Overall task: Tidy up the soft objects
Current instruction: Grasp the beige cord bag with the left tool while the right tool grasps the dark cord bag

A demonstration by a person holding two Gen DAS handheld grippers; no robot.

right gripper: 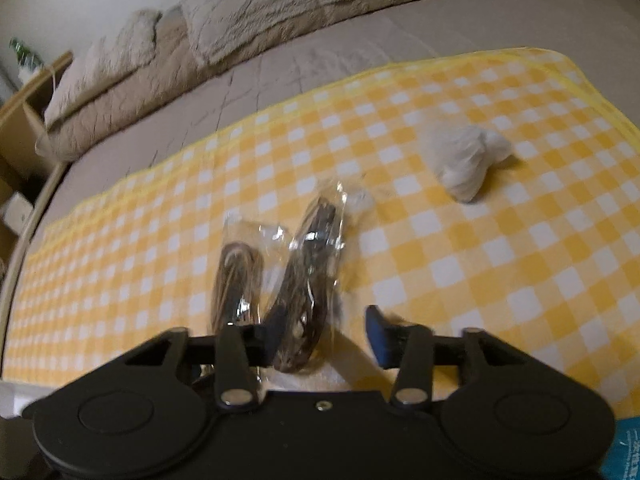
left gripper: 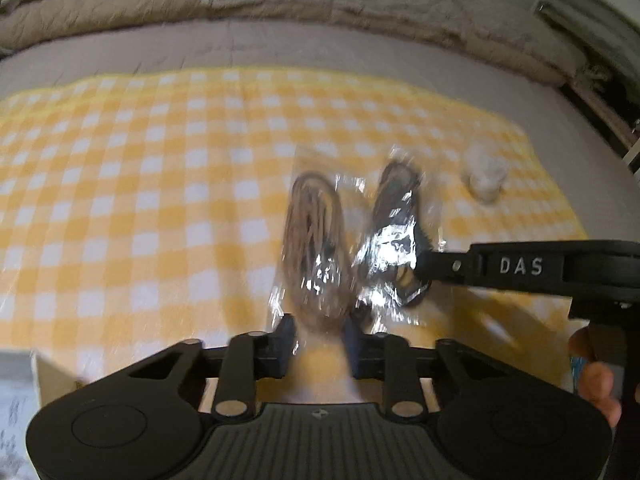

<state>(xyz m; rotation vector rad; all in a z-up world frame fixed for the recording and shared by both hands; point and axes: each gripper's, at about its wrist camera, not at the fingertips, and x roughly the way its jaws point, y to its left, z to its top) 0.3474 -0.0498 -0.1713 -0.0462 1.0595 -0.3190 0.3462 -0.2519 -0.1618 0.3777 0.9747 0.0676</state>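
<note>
Packets of coiled cord, 2 in clear crinkly plastic, lie side by side on the yellow-and-white checked cloth (left gripper: 120,168). Left gripper (left gripper: 319,334) pinches the tan packet (left gripper: 314,240); right gripper (right gripper: 324,332) brackets the dark packet (right gripper: 308,264), its pads apparently not yet pressing, likely to lift each separately.

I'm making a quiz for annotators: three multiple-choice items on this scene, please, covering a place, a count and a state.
1. Where is the white bundle?
A on the cloth, right of the bags
B under the cloth
C inside a bag
2. How many clear bags?
A one
B two
C four
3. The left fingers are
A open over the bundle
B closed on the tan bag
C gripping the cloth
Key: A, it lies on bare cloth beside them; B, the tan bag and a dark bag; B, they pinch its near end.
</note>
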